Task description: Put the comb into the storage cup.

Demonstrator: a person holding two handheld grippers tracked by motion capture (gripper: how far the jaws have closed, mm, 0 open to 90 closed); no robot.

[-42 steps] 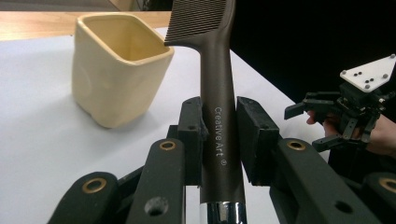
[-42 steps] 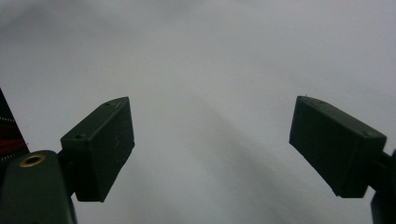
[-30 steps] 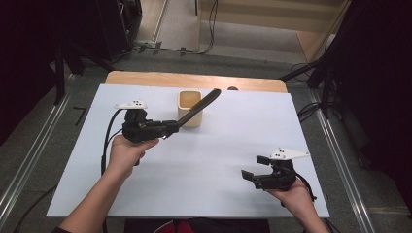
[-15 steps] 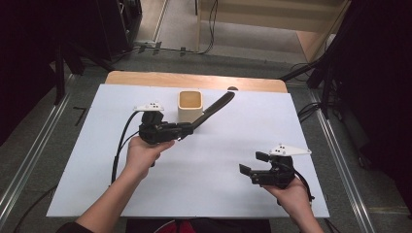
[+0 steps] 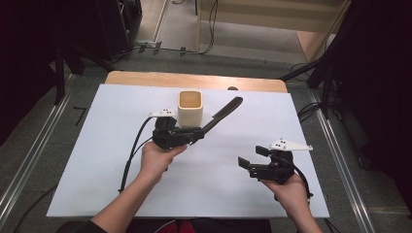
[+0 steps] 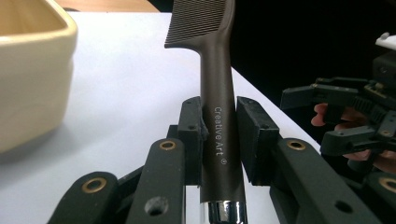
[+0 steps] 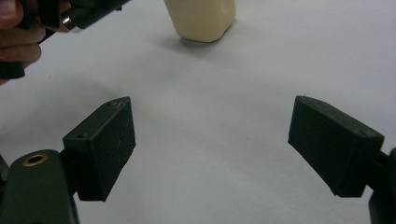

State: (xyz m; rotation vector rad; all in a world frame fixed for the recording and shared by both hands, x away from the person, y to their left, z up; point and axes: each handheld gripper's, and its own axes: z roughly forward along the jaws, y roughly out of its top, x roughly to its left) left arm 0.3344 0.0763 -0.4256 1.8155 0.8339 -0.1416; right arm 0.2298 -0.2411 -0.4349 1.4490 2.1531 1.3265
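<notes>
— Carrying the comb (image 5: 221,113) rightward, is that what the left tool (image 5: 197,135) is doing? A second ago it sat farther to the left of the cup (image 5: 190,107).

— Yes. The left tool has crossed in front of the cup and now sits just at its near right corner. The comb used to cross the cup's front; now it points up and away to the right, clear of the rim.

— Is the grip sound?

— The left gripper view says so: both jaws are pressed against the comb's (image 6: 217,126) handle, with the lettering between them and the teeth well beyond the tips. The cup (image 6: 32,70) stands close at one side there, apart from the comb.

— And the other hand?

— The right tool (image 5: 250,166) rests low near the front right of the tabletop (image 5: 97,145), hardly shifted in the last second. Its jaws stand wide apart with nothing between them; its own view looks across bare tabletop (image 7: 210,116) toward the cup (image 7: 201,18).

— So what does the shift mean?

— My guess is the comb is meant for the cup. It is held off the tabletop, slanted, beside the opening rather than above it, so it probably needs tipping upright and lining up over the mouth. Nothing is inside the cup yet.
</notes>
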